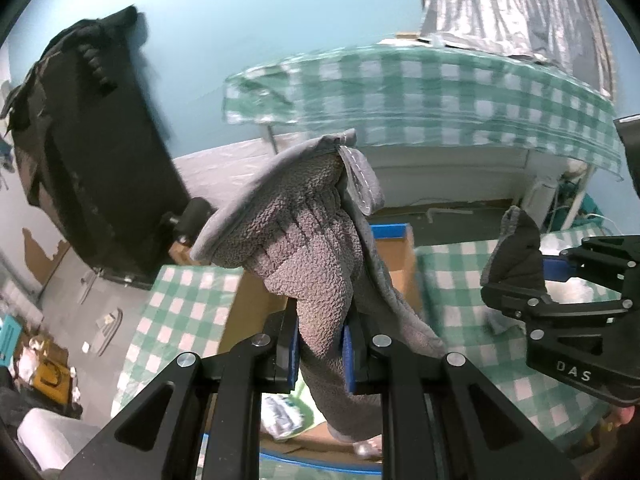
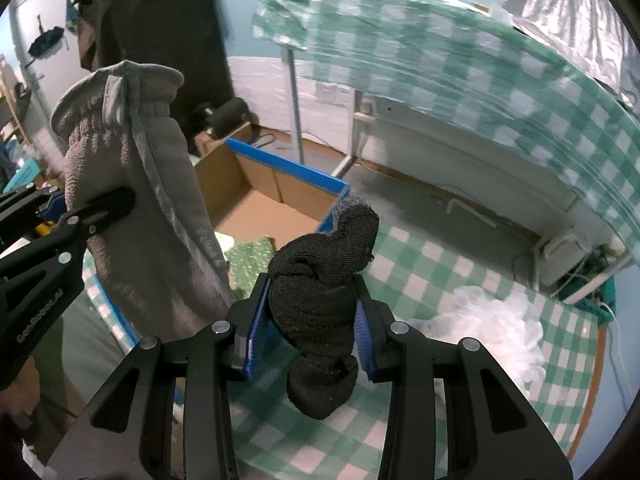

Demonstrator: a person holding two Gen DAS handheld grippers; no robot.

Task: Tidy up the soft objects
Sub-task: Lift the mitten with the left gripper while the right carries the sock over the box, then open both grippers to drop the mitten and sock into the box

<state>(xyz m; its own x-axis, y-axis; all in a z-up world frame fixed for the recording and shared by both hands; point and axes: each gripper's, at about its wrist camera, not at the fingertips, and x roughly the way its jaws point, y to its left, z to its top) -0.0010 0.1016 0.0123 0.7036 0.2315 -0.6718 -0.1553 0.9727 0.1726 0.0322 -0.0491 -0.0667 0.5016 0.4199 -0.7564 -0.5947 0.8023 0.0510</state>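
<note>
Grey glove (image 1: 316,240) pinched between the left tongs (image 1: 320,352).

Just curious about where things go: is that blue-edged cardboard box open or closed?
Open. The blue-edged cardboard box has no lid over it, and its brown inside floor and walls show plainly.

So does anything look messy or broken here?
Yes. White fluffy stuffing lies loose on the green checked tablecloth, as if spilled. On the far left, the wall's paint has peeled to brown patches. The grey glove and the dark sock are each pinched in a hand-held gripper, not dropped.
</note>
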